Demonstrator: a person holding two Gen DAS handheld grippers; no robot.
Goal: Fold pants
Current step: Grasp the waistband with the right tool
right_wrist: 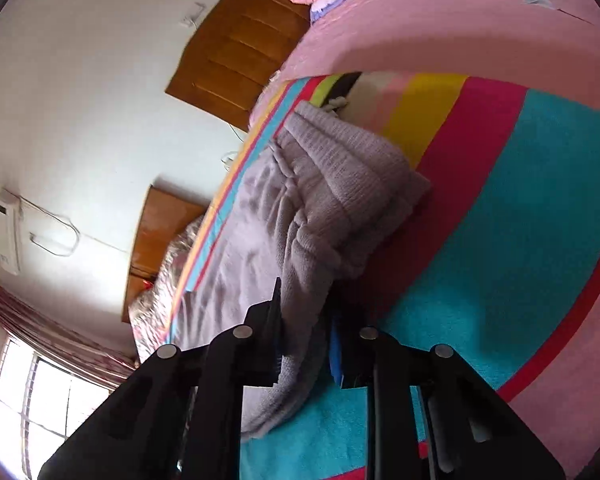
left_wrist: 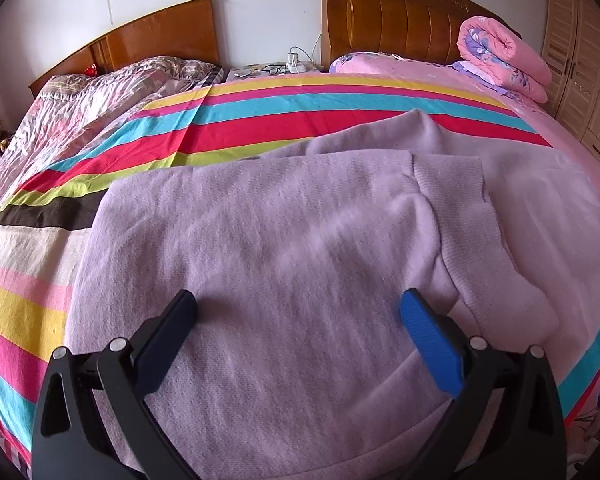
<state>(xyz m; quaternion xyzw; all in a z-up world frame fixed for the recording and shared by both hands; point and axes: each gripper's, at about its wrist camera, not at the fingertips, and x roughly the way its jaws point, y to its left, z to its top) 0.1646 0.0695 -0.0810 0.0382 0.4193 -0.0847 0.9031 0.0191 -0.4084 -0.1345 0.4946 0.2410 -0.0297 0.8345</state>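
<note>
The striped sheet covers the bed under both tongs. Lavender fleece pants lie spread on it, a leg doubled over, ribbed cuff beyond. The left tongs hover wide above them; the right tongs pinch their edge.

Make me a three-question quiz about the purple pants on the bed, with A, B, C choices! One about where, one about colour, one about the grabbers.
1. Where do the pants lie?
A. on the striped sheet
B. on the floor
C. on the wardrobe

2. What colour is the rolled quilt near the headboard?
A. green
B. pink
C. black

3. What is the right gripper doing?
A. hanging open over bare sheet
B. holding glasses
C. pinching the pants' edge

Answers: 1 A, the stripes show all around the fabric. 2 B, it is pink with flowers. 3 C, purple fabric is squeezed between its nearly closed fingers, while the left gripper is open.
</note>
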